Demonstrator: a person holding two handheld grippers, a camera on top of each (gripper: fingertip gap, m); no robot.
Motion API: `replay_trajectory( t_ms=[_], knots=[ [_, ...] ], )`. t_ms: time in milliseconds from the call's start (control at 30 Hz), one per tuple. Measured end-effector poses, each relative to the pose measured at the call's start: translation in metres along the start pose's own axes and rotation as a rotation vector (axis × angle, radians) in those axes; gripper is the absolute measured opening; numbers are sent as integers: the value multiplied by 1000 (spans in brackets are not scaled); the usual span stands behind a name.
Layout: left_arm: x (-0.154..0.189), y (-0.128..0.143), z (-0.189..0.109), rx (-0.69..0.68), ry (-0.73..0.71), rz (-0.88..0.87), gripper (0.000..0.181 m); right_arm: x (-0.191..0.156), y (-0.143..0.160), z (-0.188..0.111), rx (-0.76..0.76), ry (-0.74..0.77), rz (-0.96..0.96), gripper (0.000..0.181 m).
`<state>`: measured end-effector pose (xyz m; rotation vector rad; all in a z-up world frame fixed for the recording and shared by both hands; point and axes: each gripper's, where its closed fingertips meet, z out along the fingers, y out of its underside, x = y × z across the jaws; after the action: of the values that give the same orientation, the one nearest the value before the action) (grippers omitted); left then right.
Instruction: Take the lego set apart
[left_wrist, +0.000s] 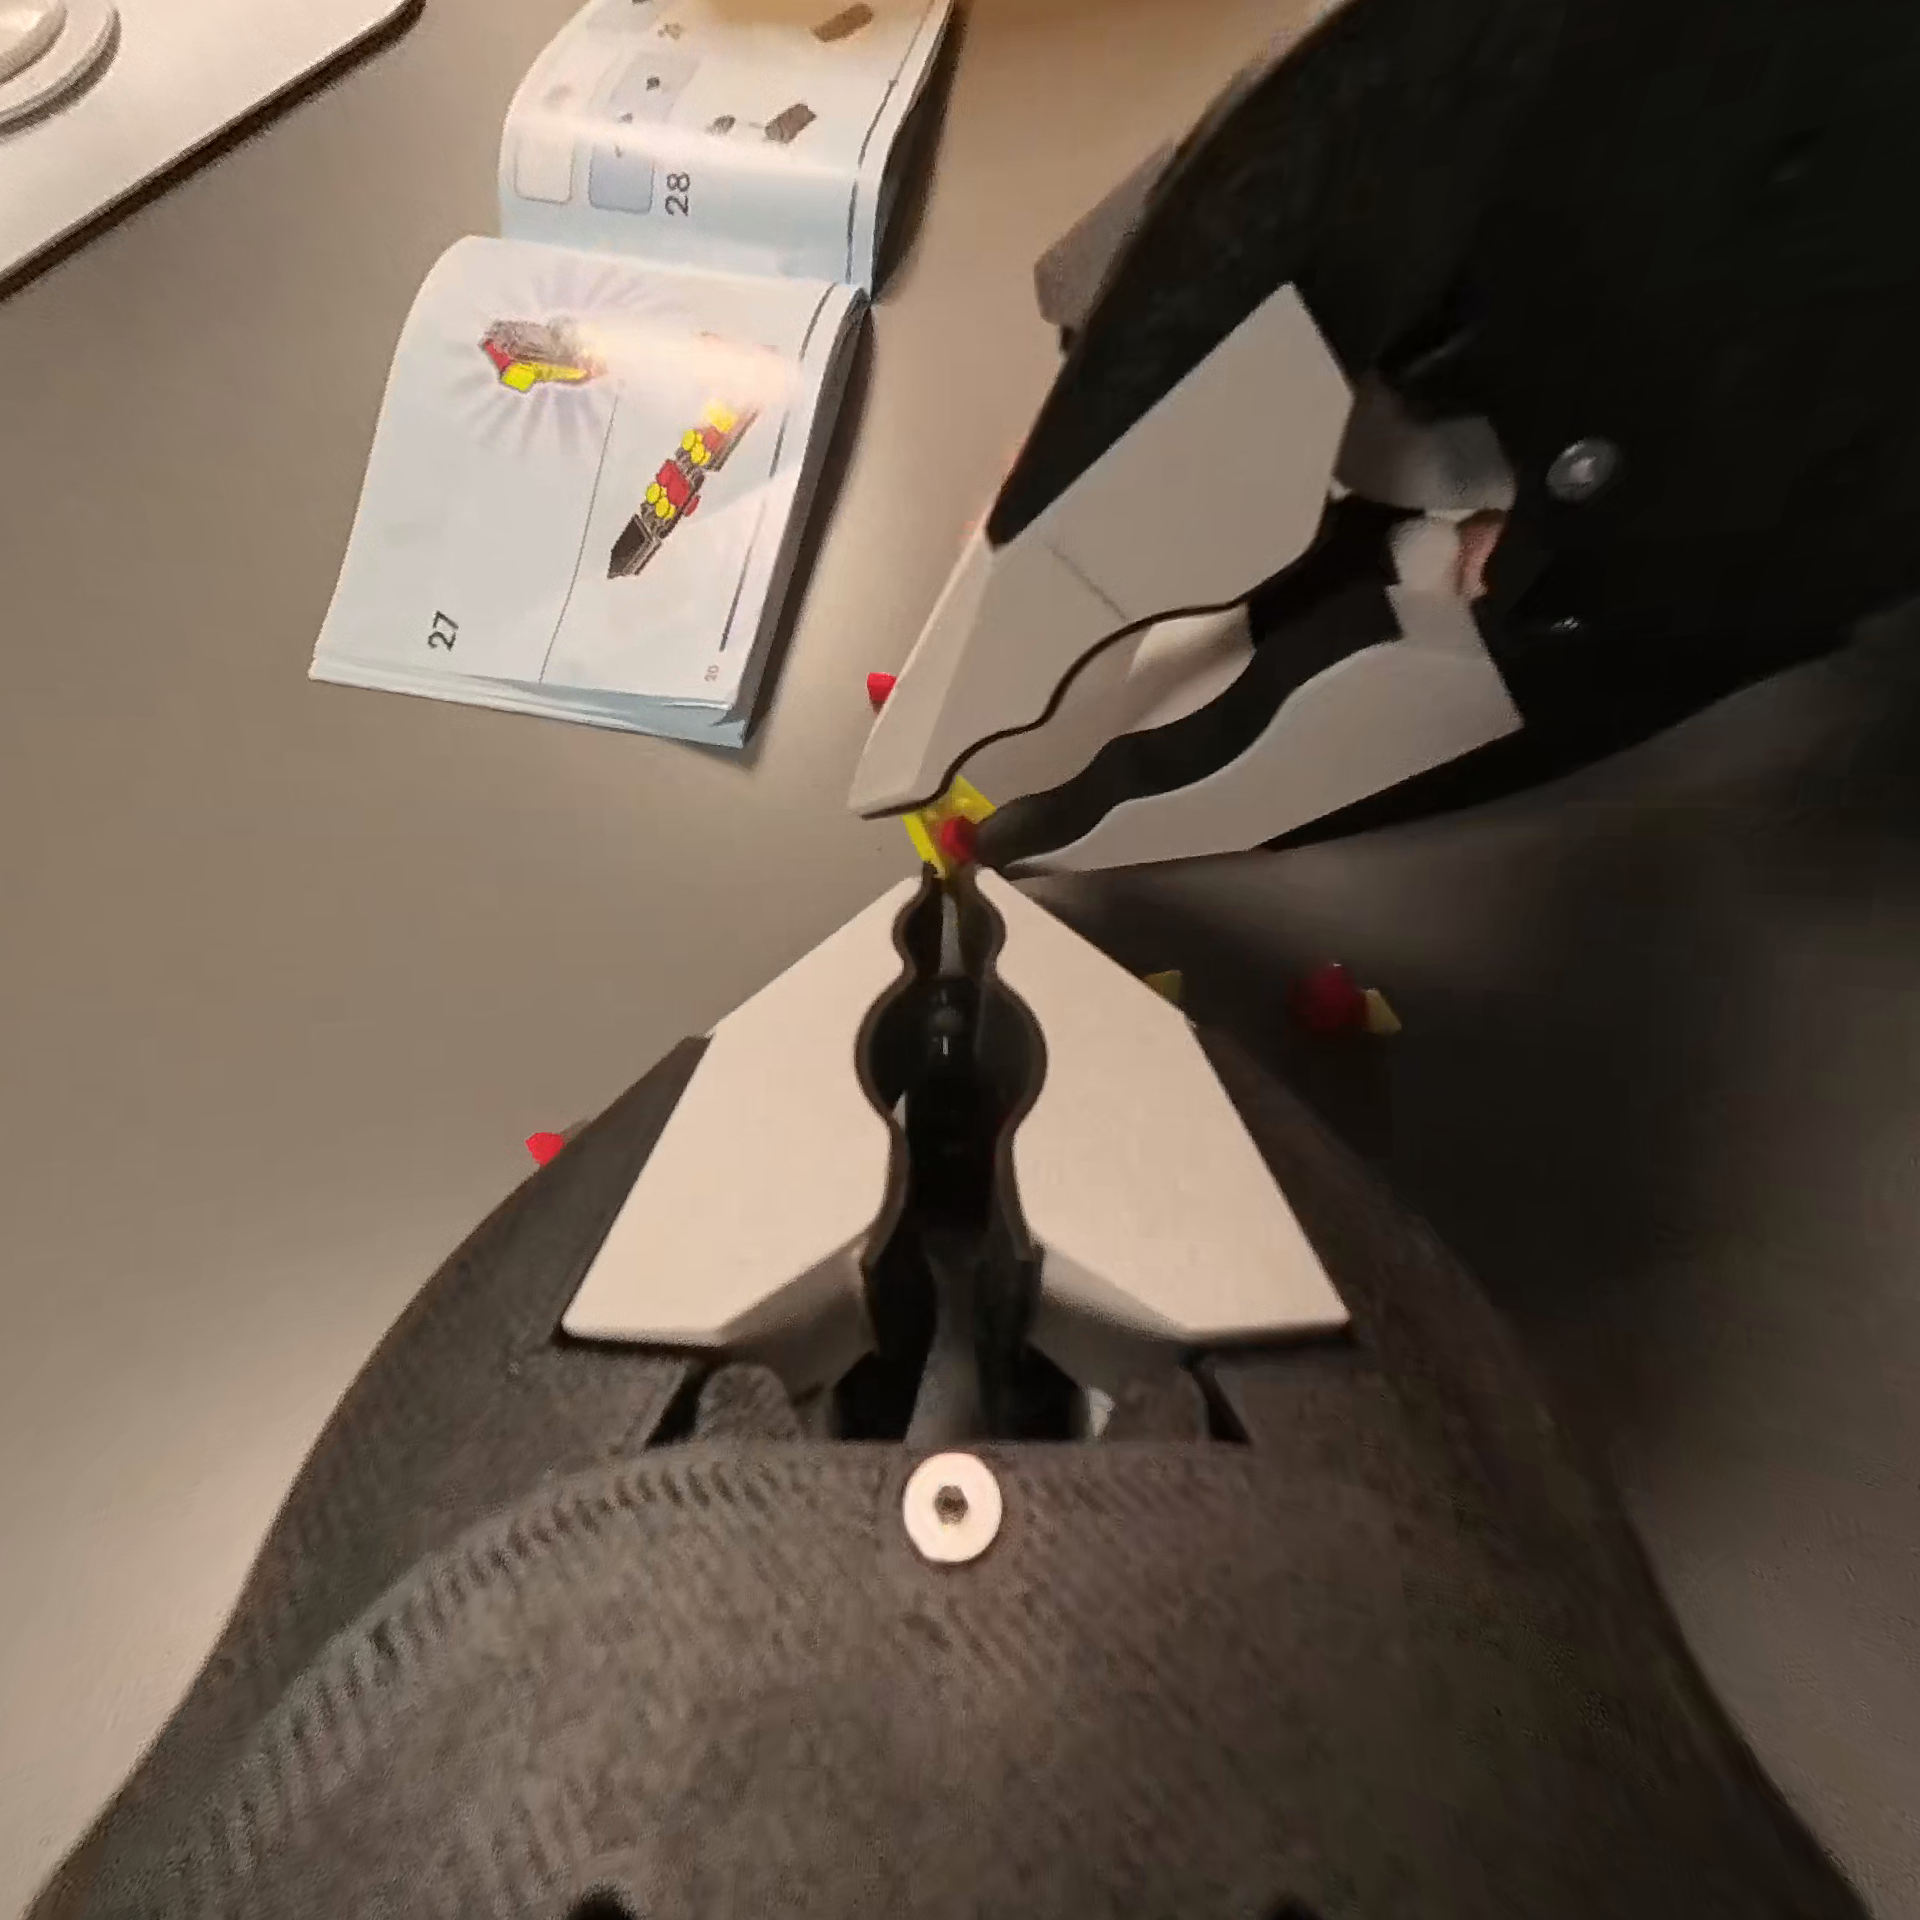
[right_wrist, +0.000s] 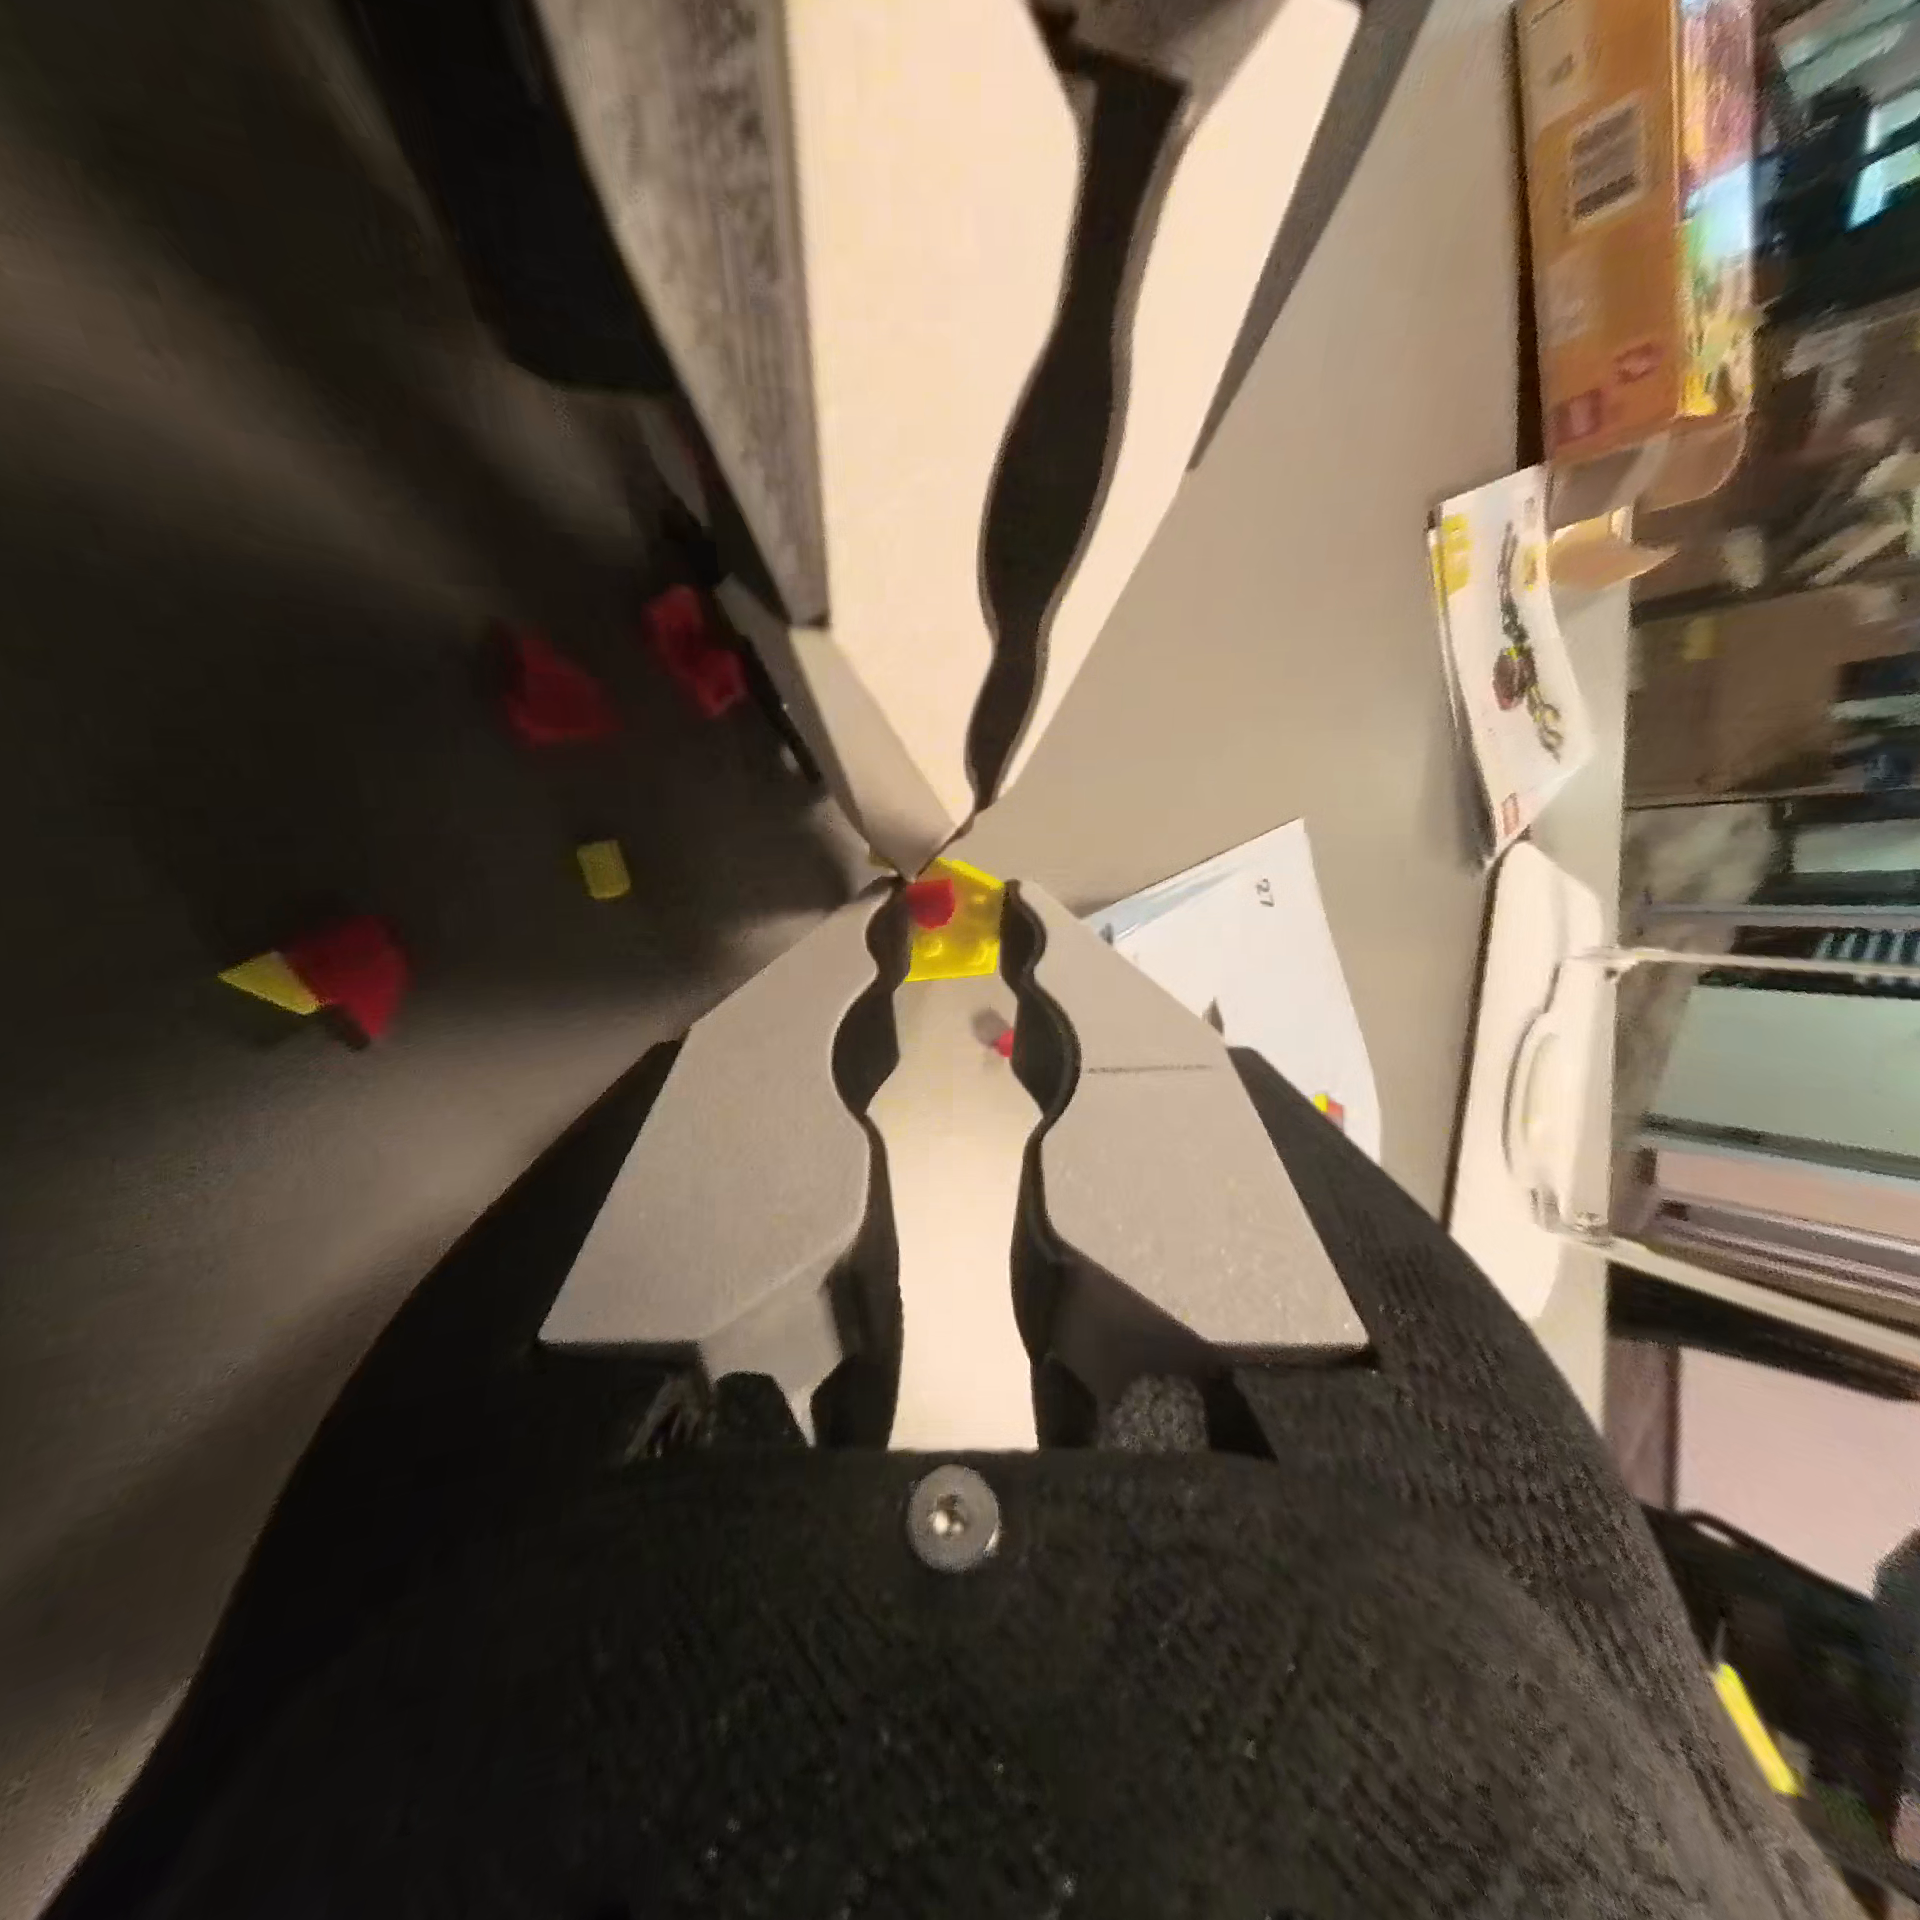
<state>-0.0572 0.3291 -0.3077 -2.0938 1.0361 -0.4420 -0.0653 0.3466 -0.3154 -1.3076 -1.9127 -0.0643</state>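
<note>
Yellow plate (right_wrist: 954, 940) with its red stud (right_wrist: 932, 900) hangs above the worktop (left_wrist: 260, 935), near the booklet (left_wrist: 582, 499); I have left tongs (left_wrist: 948, 883) and right tongs (right_wrist: 951, 920) both clamped on it, opposed, so one braces while the other pries.

A small yellow plate (right_wrist: 954, 935) with a red stud piece (right_wrist: 928, 902) on it sits off the worktop, pinched from two sides; loose red and yellow pieces (right_wrist: 348, 971) lie scattered nearby.
</note>
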Motion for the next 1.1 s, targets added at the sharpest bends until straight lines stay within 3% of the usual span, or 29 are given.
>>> replay_trajectory(
  t_ms=[267,467,600,667,700,867,1100],
  knots=[
    [-1,-3,-1,-35,-136,178,0,-6,-1,-1,47,-173,180,14],
    [3,-4,-2,4,-53,93,0,-11,-3,-3,136,-279,255,14],
    [-4,-16,-17,165,89,-217,3,13,-13,-7,231,-25,114,15],
    [-6,-15,-21,180,155,-313,19,21,-16,-10,247,85,37,15],
    [-5,-17,-23,206,187,-338,19,23,-18,-11,262,126,8,14],
    [-5,-20,-23,243,192,-357,3,30,-24,-16,278,260,-115,14],
    [-7,-20,-21,234,116,-282,1,31,-22,-19,179,313,-217,14]
  ],
)
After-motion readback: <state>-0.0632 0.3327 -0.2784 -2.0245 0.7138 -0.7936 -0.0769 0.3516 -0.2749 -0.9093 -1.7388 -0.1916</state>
